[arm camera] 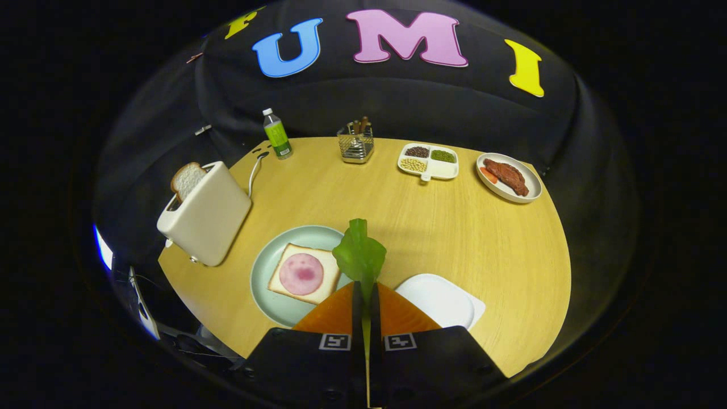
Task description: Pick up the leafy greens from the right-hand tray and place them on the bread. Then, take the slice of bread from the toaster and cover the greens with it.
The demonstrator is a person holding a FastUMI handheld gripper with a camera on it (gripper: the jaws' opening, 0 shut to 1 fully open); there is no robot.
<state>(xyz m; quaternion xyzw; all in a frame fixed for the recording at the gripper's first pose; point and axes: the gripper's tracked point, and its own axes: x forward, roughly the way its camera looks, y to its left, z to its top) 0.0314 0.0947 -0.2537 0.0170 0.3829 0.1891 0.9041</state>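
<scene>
Gripper holds the leafy greens above the worktop, its fingers closed on the stem.

The worktop is a light wood surface with a rounded edge, backed by black cloth. The greens stand upright just ahead of the fingers, between the round plate and the white tray. The plate carries a bread slice topped with a pink meat round. The toaster stands beside the plate with a second bread slice protruding. Along the far edge stand a bottle, a wire holder, a divided dish and a plate of meat; the label text is not legible. The central worktop is open.
</scene>
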